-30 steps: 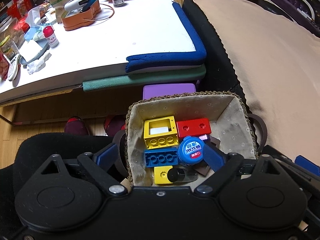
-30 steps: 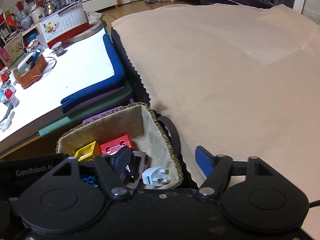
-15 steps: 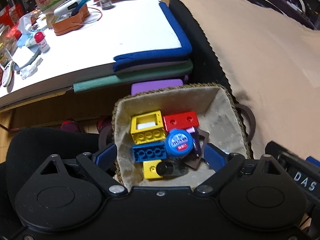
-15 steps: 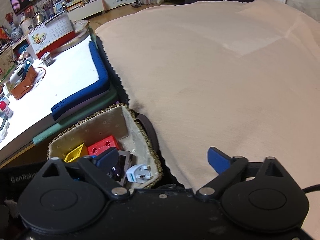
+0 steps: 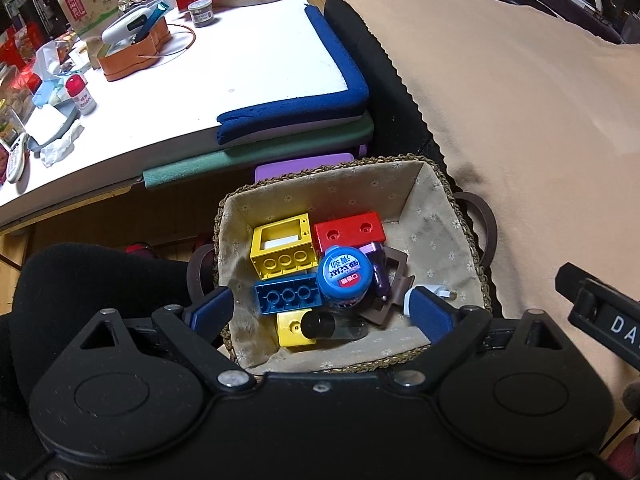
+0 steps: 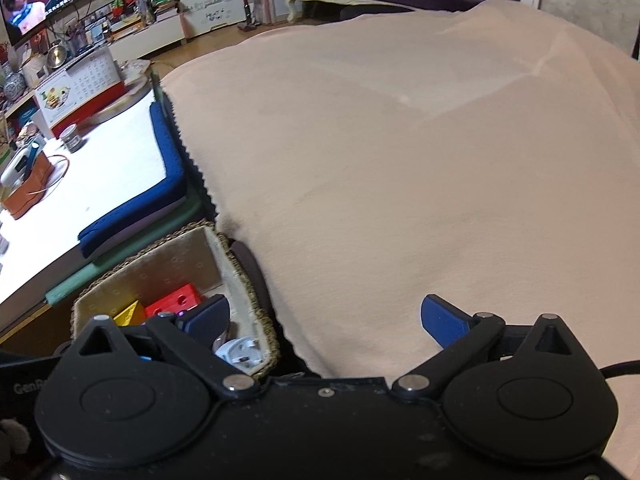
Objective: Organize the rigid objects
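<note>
Left wrist view looks down into the woven straw basket with a flowered cloth lining (image 5: 436, 196), where the rigid things lie heaped: a hollow yellow plastic building block (image 5: 282, 250), a red plastic block (image 5: 350, 232) on its right, a blue studded block (image 5: 286, 298) nearer, a small yellow block (image 5: 290, 330), a blue-capped round bottle (image 5: 344, 276), a dark-capped clear vial (image 5: 332, 326), and a white plug adapter (image 5: 442, 292) at the near right. The blocks look light, stiff and sharp-edged, so flat opposite faces are the place to take hold; the bottle cap is round and probably slick (it could roll out of a pinch), better gripped across its body.

The left tongs (image 5: 320, 310) hover wide above the near end of the heap, holding nothing. The right tongs (image 6: 324, 318) are also spread wide and hold nothing, over the basket's right rim and the peach blanket (image 6: 420, 160).

Beyond the basket stands the white counter (image 5: 248, 68) with blue padded edging, carrying an orange leather tray (image 5: 132, 54).
</note>
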`<state>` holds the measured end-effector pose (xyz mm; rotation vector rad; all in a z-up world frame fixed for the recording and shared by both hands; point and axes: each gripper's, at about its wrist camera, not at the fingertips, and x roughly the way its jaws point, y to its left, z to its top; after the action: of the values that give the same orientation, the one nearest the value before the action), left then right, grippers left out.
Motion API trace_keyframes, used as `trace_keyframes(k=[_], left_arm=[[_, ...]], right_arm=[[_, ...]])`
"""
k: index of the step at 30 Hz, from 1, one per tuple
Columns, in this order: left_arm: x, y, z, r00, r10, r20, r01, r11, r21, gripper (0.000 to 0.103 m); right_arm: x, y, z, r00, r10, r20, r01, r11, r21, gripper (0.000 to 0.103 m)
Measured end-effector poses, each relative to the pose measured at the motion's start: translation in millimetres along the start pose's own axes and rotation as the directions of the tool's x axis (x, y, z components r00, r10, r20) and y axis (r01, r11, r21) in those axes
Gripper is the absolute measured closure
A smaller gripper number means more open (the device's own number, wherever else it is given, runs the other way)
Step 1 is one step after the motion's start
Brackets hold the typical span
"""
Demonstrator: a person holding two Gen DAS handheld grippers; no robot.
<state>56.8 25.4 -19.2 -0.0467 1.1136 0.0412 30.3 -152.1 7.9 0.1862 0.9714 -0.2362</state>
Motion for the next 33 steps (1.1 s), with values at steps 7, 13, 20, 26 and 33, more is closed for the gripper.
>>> trace_keyframes(k=[7, 13, 20, 26, 33], left_arm=[[-2.4, 1.2, -3.7, 1.0, -0.025, -0.009, 0.025, 1.0, -0.007, 0.007], [-2.4, 1.3, -4.4, 1.0, -0.017, -0.01, 0.017, 1.0, -0.007, 0.007], [-0.8, 2.2, -4.6, 1.0, -0.016, -0.02, 0.016, 1.0, -0.005, 0.007], [-0.3, 1.6, -5.2, 1.0, -0.011, -0.021, 0.011, 1.0, 0.003, 0.007], [2.1, 3.5, -4.6, 0.999, -0.011, -0.034, 0.011, 1.0, -0.002, 0.007]], right_arm=[[-0.2, 0.4, -0.8, 1.0, -0.021, -0.011, 0.021, 0.999, -0.024, 0.0], [-1.0, -1.2, 0.5, 0.999, -0.01, -0.042, 0.011, 1.0, 0.018, 0.0], [0.0, 3.5, -1.5, 0.998, -0.031, -0.062, 0.03, 1.0, -0.002, 0.0], [-1.1, 6.4, -1.8, 0.997, -0.029, -0.069, 0.028, 1.0, -0.011, 0.0], [-1.4, 7.4, -2.5, 0.997, -0.026, -0.074, 0.025, 1.0, -0.018, 0.0]])
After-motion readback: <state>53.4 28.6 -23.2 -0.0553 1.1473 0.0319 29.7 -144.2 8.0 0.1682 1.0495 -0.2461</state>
